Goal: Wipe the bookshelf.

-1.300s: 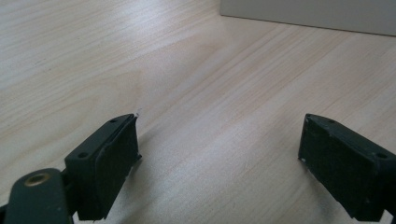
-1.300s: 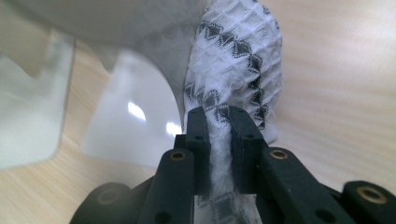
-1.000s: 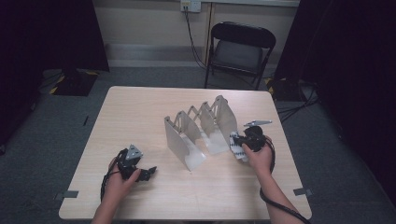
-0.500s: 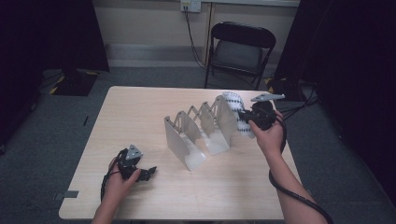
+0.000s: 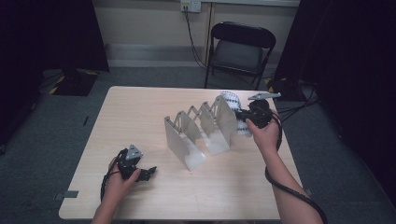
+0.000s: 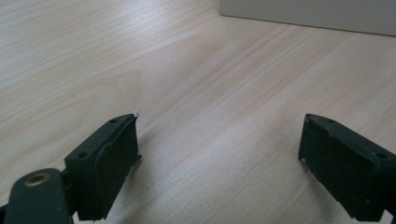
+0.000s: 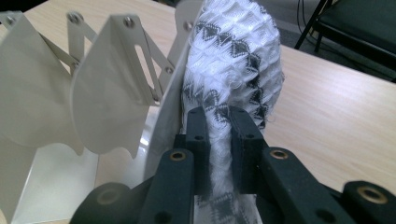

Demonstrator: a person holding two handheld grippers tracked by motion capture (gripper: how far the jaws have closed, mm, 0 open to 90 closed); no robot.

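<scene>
- Right gripper (image 7: 219, 126): jaws clamped on the patterned white cloth (image 7: 233, 60), right of frame centre, against the accordion rack's (image 5: 198, 130) end plate.
- Left gripper (image 6: 219, 154): jaws wide apart, empty, on the desk (image 5: 140, 107), lower left.

white cloth (image 7: 233, 60), black diamond pattern

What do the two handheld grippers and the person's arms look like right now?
Both grippers are black with two blocky jaws, screw holes and brass-coloured pivot bushings. The left gripper and right gripper each carry a grey three-cornered plate on top and trail a black cable. The forearms are bare, with no sleeves in view.
</scene>
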